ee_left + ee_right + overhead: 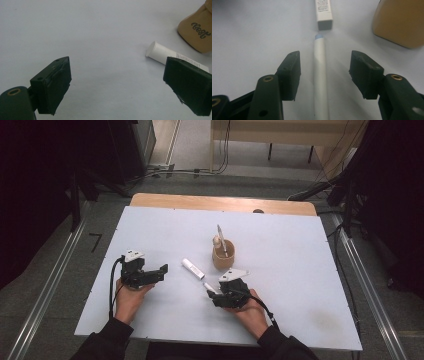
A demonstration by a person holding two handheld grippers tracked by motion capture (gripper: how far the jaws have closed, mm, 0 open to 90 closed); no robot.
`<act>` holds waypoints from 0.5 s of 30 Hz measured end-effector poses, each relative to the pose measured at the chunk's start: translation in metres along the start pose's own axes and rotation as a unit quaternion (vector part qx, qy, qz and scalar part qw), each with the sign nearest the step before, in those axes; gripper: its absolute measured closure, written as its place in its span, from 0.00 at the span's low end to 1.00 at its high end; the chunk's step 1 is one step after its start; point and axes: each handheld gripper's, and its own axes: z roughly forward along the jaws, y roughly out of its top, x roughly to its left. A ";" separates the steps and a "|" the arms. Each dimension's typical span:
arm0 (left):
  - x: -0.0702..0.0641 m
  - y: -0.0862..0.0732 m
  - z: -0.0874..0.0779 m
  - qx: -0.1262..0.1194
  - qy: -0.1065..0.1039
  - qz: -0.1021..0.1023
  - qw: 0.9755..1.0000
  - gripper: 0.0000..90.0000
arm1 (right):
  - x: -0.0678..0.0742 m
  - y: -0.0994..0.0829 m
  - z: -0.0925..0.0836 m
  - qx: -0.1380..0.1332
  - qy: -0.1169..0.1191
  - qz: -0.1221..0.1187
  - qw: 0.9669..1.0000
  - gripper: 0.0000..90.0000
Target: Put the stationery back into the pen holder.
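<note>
A thin white pen (320,67) with a pale blue tip lies flat on the white board, between the jaws of my right gripper (324,71), which stands open around it without touching. In the high view that pen (209,287) pokes out from the right gripper (213,295). Just beyond its tip lies a white tube (323,13), also seen as the white tube (193,268) at mid-table. My left gripper (163,271) rests to the left, open and holding nothing; from the left gripper (117,85) the tube (161,53) lies ahead to the right.
A tan cup (223,256) holding a pen and another upright item stands behind the tube; the cup (197,31) bears dark lettering, and the cup (400,22) sits close to the right jaw. The white board (280,235) covers a wooden table.
</note>
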 end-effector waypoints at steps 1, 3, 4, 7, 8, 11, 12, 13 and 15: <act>0.000 0.000 0.000 0.000 0.000 0.000 1.000 0.09 | 0.001 0.000 0.000 0.001 0.001 0.001 1.000 0.49; 0.000 0.000 0.000 0.000 0.000 0.000 1.000 0.09 | 0.001 0.000 0.001 0.003 -0.001 -0.003 1.000 0.51; 0.000 0.000 0.000 0.000 0.000 0.001 1.000 0.09 | 0.001 0.000 0.002 0.004 -0.001 -0.002 1.000 0.52; 0.000 0.000 0.000 0.001 0.000 0.000 1.000 0.09 | 0.002 0.000 0.003 0.007 0.000 -0.005 1.000 0.56; 0.000 0.000 0.000 0.000 0.000 0.000 1.000 0.09 | 0.002 0.000 0.003 0.007 0.000 -0.006 1.000 0.58; 0.000 0.000 0.000 0.001 0.000 0.001 1.000 0.09 | 0.004 0.000 0.004 0.006 0.001 -0.007 1.000 0.61; 0.000 0.000 0.000 0.001 0.000 0.001 1.000 0.09 | 0.004 0.000 0.004 0.007 0.002 -0.006 1.000 0.62; 0.000 0.000 0.000 0.001 0.000 0.001 1.000 0.09 | 0.004 0.000 0.004 0.007 0.002 -0.009 1.000 0.63; 0.000 0.000 0.000 0.001 0.000 0.001 1.000 0.09 | 0.005 0.000 0.005 0.011 0.002 -0.008 1.000 0.64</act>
